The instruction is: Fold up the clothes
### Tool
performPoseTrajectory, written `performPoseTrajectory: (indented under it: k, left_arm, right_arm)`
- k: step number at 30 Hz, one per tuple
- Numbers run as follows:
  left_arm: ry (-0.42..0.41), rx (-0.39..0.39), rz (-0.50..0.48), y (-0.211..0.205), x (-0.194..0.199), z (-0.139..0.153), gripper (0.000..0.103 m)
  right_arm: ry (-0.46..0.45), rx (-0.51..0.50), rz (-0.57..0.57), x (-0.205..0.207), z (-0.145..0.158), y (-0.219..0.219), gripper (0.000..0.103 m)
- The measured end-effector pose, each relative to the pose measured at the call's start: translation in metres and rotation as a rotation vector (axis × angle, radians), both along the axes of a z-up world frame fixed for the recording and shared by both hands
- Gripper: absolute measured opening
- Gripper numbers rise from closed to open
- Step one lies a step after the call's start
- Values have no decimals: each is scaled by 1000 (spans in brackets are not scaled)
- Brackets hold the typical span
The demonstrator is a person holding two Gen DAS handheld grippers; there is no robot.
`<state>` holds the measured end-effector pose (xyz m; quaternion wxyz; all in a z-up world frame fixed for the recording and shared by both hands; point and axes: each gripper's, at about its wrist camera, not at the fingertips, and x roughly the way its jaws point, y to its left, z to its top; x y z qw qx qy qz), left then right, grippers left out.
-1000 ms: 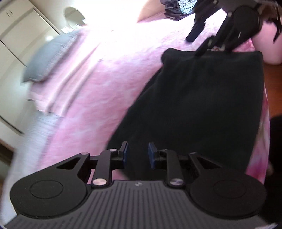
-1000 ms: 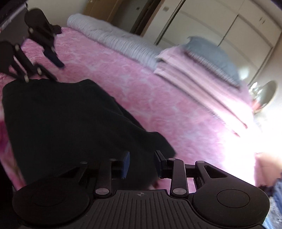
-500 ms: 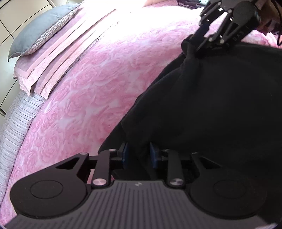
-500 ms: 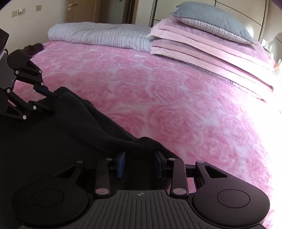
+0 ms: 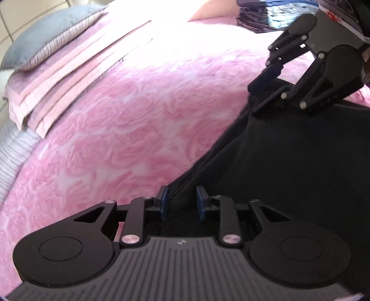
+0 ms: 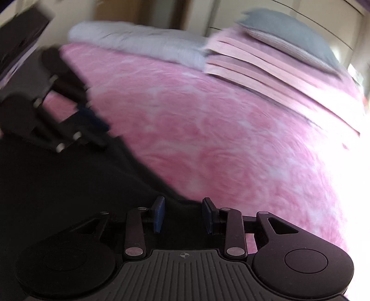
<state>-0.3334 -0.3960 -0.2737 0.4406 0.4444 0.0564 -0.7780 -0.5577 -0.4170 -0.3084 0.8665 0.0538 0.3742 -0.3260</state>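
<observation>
A black garment point(image 5: 289, 166) lies on the pink rose-patterned bedspread point(image 5: 129, 129). My left gripper point(image 5: 181, 202) is open, its blue pads apart with the garment's edge lying between them. My right gripper point(image 6: 183, 214) is open too, with the garment's other corner point(image 6: 69, 185) under and between its fingers. Each gripper shows in the other's view: the right gripper point(image 5: 266, 90) stands open above the far corner, and the left gripper point(image 6: 92, 129) shows blurred at the left.
A grey pillow point(image 5: 48, 34) rests on folded pink bedding point(image 5: 69, 76) at the head of the bed. A grey striped blanket point(image 6: 138, 44) lies beside it. A pile of dark and blue clothes point(image 5: 266, 14) sits at the far edge.
Both grippers laid the garment's edge down on the bed and opened their jaws, letting go of the cloth. The right wrist view is now blurred by motion.
</observation>
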Motion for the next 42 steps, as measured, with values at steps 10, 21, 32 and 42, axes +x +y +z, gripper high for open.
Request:
performPoseTrajectory:
  k: [10, 21, 32, 42]
  left_arm:
    - [-70, -38, 32, 12, -4, 7, 26]
    - [28, -56, 46, 124, 9, 55, 24]
    - [2, -24, 129, 170, 24, 14, 23]
    - [13, -37, 129, 166, 34, 34, 22]
  right_arm:
    - [-48, 68, -118, -38, 14, 13, 41]
    - [-181, 49, -22, -80, 44, 149, 41]
    - [-120, 81, -69, -98, 28, 193, 41]
    - [-128, 86, -27, -81, 35, 176, 41]
